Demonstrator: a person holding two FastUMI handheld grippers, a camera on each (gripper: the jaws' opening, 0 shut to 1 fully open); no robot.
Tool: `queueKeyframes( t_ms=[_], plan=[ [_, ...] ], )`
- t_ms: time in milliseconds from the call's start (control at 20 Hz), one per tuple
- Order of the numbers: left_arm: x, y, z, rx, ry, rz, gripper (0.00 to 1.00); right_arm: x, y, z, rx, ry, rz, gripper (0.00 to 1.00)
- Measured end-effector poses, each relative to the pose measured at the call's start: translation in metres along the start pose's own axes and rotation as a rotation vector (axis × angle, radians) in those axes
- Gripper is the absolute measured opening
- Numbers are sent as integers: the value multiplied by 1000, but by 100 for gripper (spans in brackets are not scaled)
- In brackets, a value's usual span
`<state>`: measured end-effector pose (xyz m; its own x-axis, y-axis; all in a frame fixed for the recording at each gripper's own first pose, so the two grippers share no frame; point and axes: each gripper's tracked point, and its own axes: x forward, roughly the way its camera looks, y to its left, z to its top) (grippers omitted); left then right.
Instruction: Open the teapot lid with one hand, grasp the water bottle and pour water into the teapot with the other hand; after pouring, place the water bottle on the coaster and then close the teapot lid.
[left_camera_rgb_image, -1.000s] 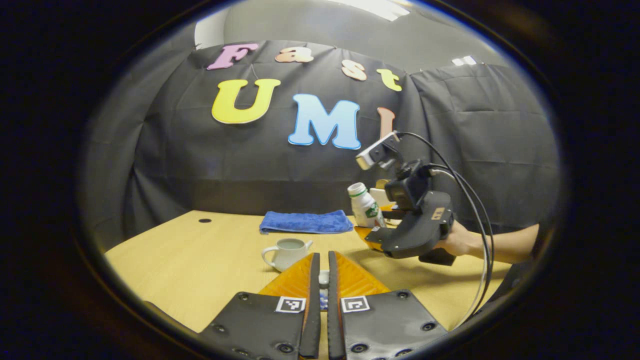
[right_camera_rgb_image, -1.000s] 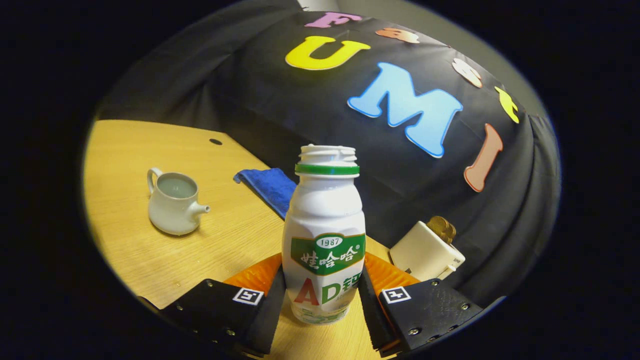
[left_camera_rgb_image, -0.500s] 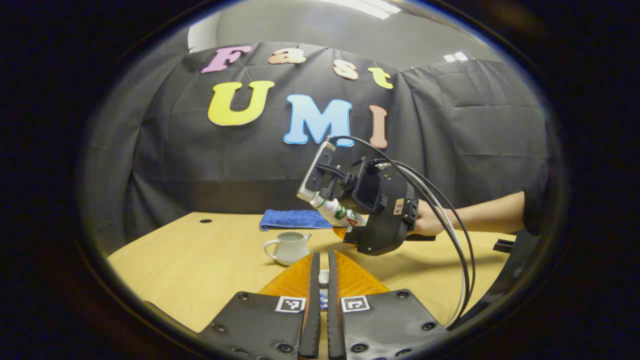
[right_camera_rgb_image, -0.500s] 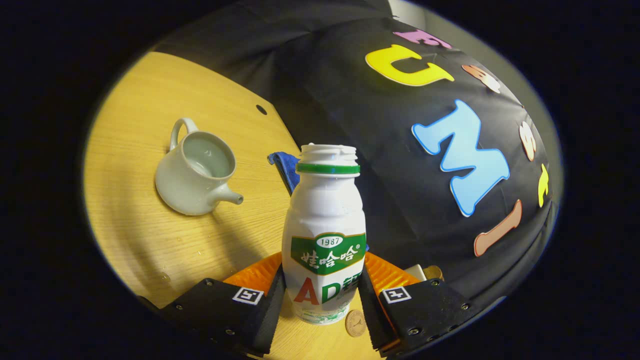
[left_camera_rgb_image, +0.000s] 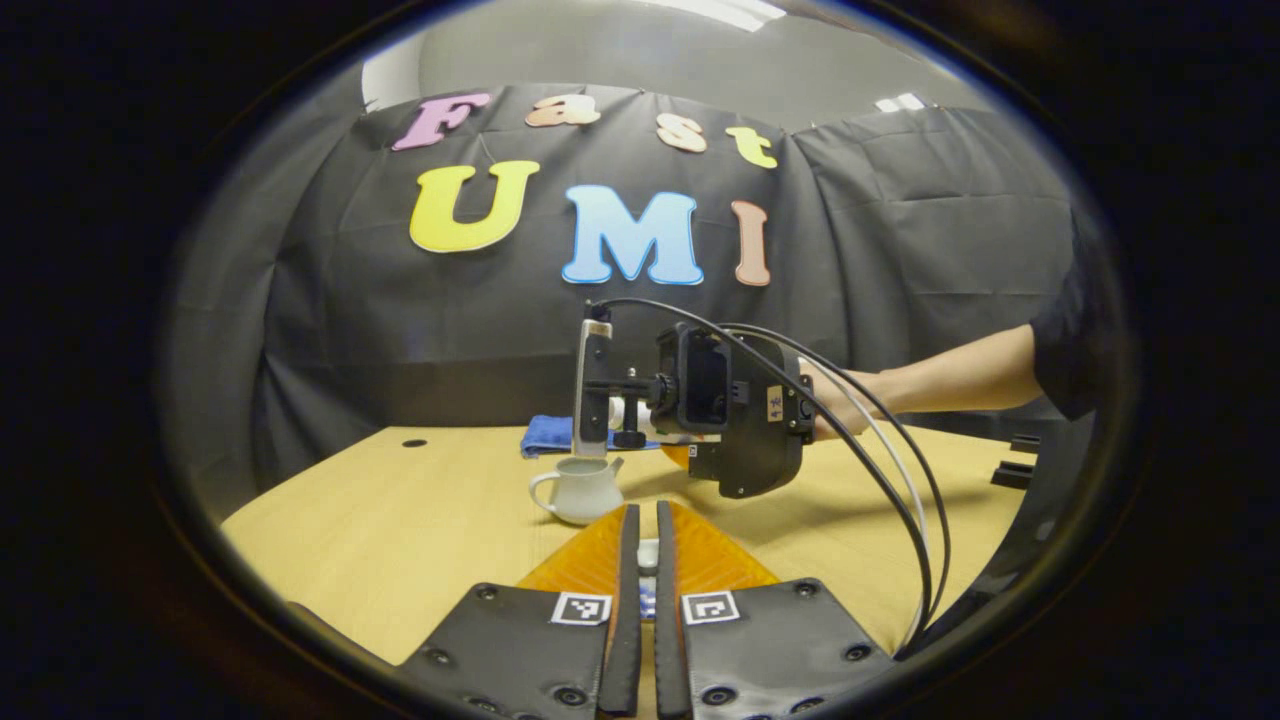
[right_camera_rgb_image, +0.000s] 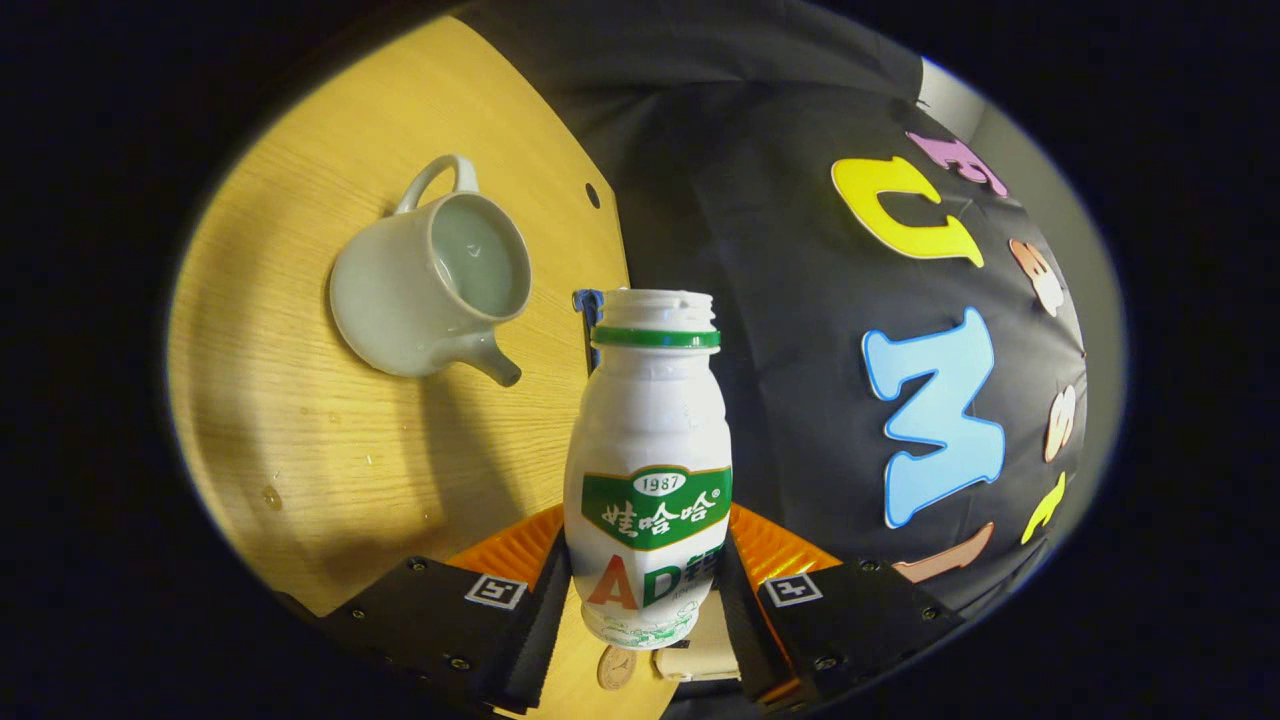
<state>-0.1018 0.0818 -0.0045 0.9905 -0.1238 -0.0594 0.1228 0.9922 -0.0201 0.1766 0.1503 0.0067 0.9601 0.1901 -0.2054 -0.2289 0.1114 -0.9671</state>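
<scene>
A white teapot (left_camera_rgb_image: 580, 487) stands lidless on the wooden table (left_camera_rgb_image: 400, 530), also seen from above as the teapot (right_camera_rgb_image: 430, 290) with its pale inside showing. My right gripper (right_camera_rgb_image: 645, 560) is shut on a white bottle (right_camera_rgb_image: 650, 440) with a green label and no cap. In the left gripper view that right gripper (left_camera_rgb_image: 680, 450) holds the bottle (left_camera_rgb_image: 625, 412) tipped nearly level, its mouth just above and right of the teapot. My left gripper (left_camera_rgb_image: 641, 520) hovers in front of the teapot, shut on a small white piece, the teapot lid (left_camera_rgb_image: 648, 553).
A folded blue cloth (left_camera_rgb_image: 548, 435) lies behind the teapot by the booth wall. A person's hand (left_camera_rgb_image: 850, 400) and cables trail right from the right gripper. Under the bottle a small round brown disc (right_camera_rgb_image: 615, 665) and a white box (right_camera_rgb_image: 690, 650) show.
The right gripper has carried the bottle left to the teapot and tipped it from a slant to nearly level. The left gripper has stayed put, still shut.
</scene>
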Motion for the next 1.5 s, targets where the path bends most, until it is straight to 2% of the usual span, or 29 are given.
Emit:
queueKeyframes(
  t_ms=[100,150,200,350,450,500,550,600,650,900,950,1000,1100,1200,1300,1450,1500],
  plan=[
    [-1,3,-2,-3,4,7,17,-1,-1,5,-55,-10,-6,71],
    [-4,4,-4,-5,5,9,12,0,-1,8,-89,-17,-10,71],
    [-5,3,-4,-7,7,11,16,-1,-2,10,-124,-22,-17,71],
    [-6,5,-6,-5,11,16,16,-3,-3,13,-183,-25,-25,71],
    [-8,6,-6,3,13,20,12,-2,-4,16,-215,-26,-36,71],
    [-8,8,-6,7,14,23,17,-2,-6,17,-236,-27,-47,71],
    [-10,7,-9,10,16,23,17,-1,-8,19,-263,-31,-56,71],
    [-10,8,-9,11,18,24,12,-1,-11,22,-289,-36,-69,71],
    [-11,8,-9,12,20,24,12,0,-15,24,-311,-40,-77,71],
    [-13,10,-9,21,20,31,12,-1,-21,26,-376,-41,-102,71],
    [-13,10,-8,23,20,31,12,0,-22,27,-392,-40,-107,68],
    [-14,10,-7,25,20,31,12,0,-23,27,-406,-41,-110,71],
    [-14,11,-7,28,22,33,16,-1,-23,27,-427,-42,-114,71],
    [-17,12,-7,29,25,35,12,0,-26,27,-445,-43,-124,68],
    [-17,11,-7,29,26,36,12,1,-29,28,-461,-46,-137,71],
    [-18,11,-9,33,27,37,12,-1,-40,31,-485,-50,-153,71],
    [-18,10,-9,35,28,36,16,-3,-41,32,-493,-53,-156,71]
  ],
)
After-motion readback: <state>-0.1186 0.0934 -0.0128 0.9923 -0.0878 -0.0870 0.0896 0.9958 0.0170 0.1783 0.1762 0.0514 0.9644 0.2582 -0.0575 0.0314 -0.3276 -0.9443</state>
